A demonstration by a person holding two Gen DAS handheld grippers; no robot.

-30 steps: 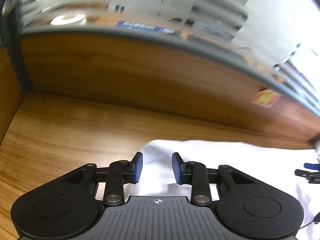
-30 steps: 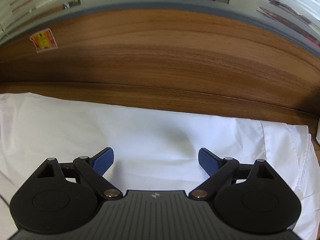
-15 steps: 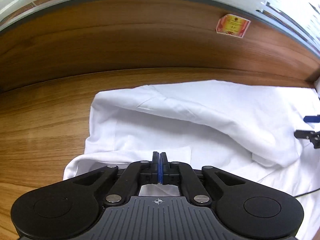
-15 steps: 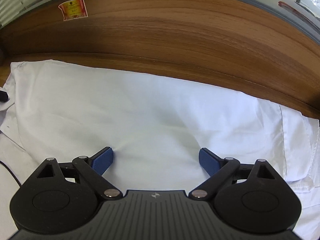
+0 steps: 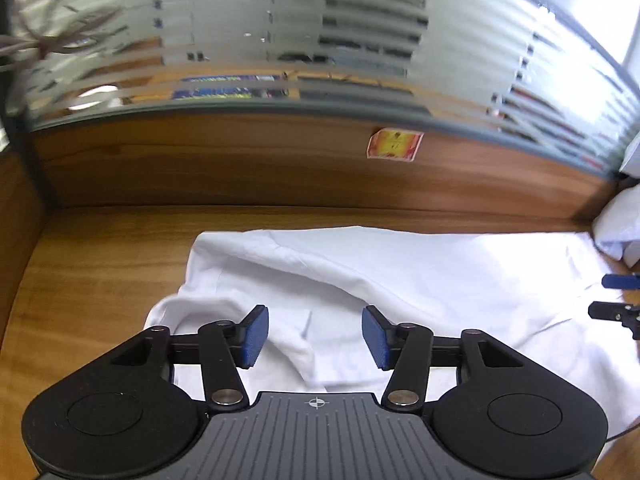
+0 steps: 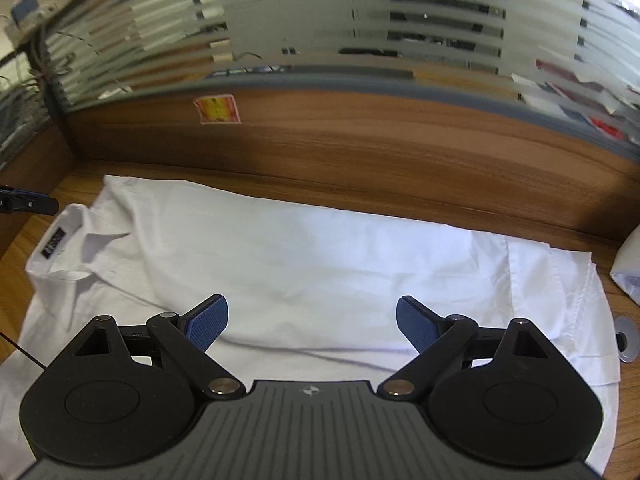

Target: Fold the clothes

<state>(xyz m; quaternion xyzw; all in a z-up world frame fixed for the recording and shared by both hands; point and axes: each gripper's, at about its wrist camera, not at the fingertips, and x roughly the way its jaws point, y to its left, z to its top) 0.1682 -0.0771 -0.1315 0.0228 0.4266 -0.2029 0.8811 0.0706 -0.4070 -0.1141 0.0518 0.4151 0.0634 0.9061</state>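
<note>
A white collared shirt [image 5: 400, 276] [image 6: 312, 256] lies spread on the wooden desk, one side folded over the body. Its collar [image 6: 72, 240] with a dark label sits at the left in the right wrist view. My left gripper [image 5: 315, 336] hovers open above the shirt's collar end, nothing between its blue pads. My right gripper [image 6: 312, 324] is wide open over the middle of the shirt, holding nothing. The right gripper's fingertips [image 5: 616, 300] show at the right edge of the left wrist view. The left gripper's tip [image 6: 28, 202] shows at the left edge of the right wrist view.
A wooden partition [image 6: 360, 148] topped with frosted striped glass runs along the desk's far edge, with a red-yellow sticker [image 5: 394, 144] on it. Another white cloth bundle [image 5: 620, 224] sits at the far right. A small metal disc [image 6: 626, 344] lies right of the shirt. Bare desk [image 5: 100, 264] lies left.
My left gripper was shut on the shirt's fabric half a second ago; it has opened, let go and lifted back. The right gripper stayed open and pulled back, so more shirt shows.
</note>
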